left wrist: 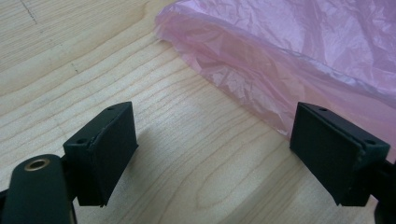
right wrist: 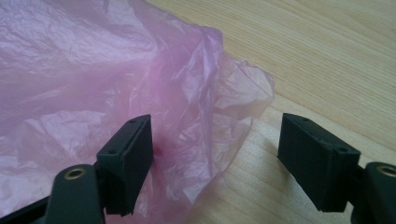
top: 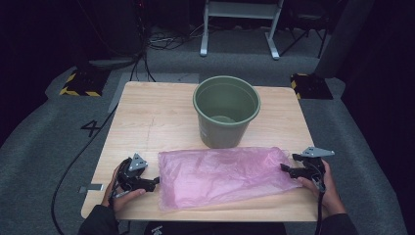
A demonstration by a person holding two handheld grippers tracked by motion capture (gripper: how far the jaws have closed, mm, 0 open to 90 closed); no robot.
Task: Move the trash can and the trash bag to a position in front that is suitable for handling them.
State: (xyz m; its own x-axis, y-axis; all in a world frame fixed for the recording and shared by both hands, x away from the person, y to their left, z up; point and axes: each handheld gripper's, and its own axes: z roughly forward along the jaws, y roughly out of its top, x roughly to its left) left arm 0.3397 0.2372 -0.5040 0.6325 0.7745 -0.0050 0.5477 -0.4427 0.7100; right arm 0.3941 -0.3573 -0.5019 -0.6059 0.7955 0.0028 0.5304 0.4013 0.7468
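One mark on the floor

A dark figure "4" (top: 91, 128) stands on the grey carpet floor (top: 44, 142), at about 9 o'clock from the bench (top: 147, 122), just off its left edge; nothing else is legible.

We see the bench (top: 147, 122) lit evenly from above, while the floor and room behind its far edge stay very dark. Shadows are soft and short. The high view is slightly soft; both gripper views are sharp, with gentle shine on the pink bag (right wrist: 70, 60).
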